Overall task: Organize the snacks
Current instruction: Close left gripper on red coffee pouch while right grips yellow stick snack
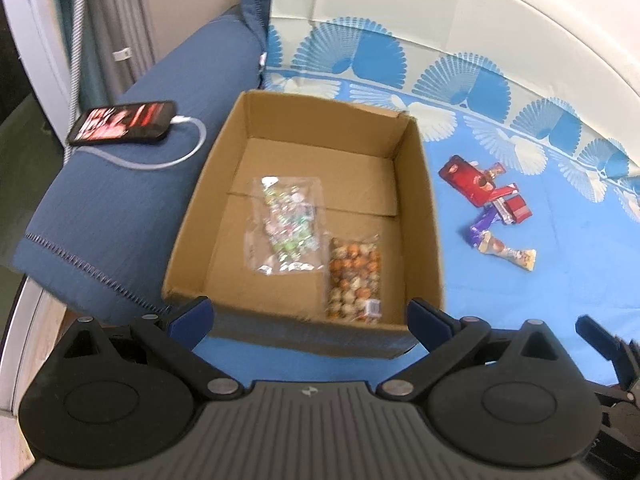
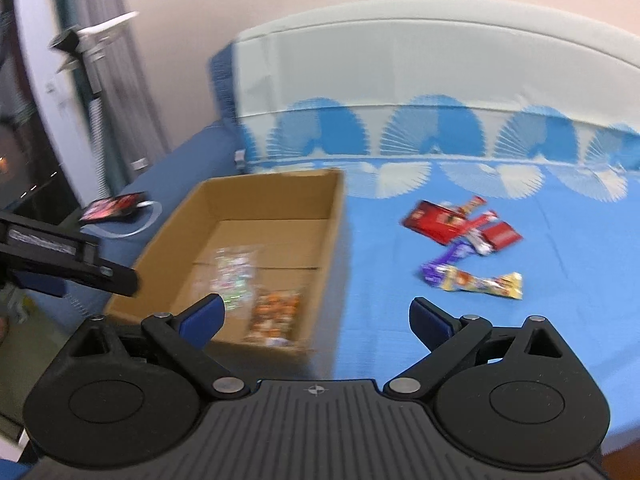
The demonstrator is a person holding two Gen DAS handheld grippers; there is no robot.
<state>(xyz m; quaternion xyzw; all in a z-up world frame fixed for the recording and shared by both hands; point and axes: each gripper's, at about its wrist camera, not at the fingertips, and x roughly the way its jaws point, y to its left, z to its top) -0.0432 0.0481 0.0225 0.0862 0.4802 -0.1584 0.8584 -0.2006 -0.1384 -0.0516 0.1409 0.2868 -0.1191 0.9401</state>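
Blue bedding printed with white fan shapes covered the bed, and an open cardboard box sat on it beside a dark blue cushion that carried a phone on a charging cable.

Judging by how things lay, the sorting looked partly done. Two clear bags were already on the box floor: a bag of green and white sweets toward the middle, and a bag of orange and brown sweets against the near right corner. Outside the box, a loose pile of wrapped snacks remained on the bedding to its right: red packs, a purple wrapper and a yellow bar.

The left claw hung over the near wall of the box, spread wide and holding nothing. The right claw was likewise wide apart and empty, its view blurred. The snack pile lay ahead of it and to its right, well apart from both fingers.
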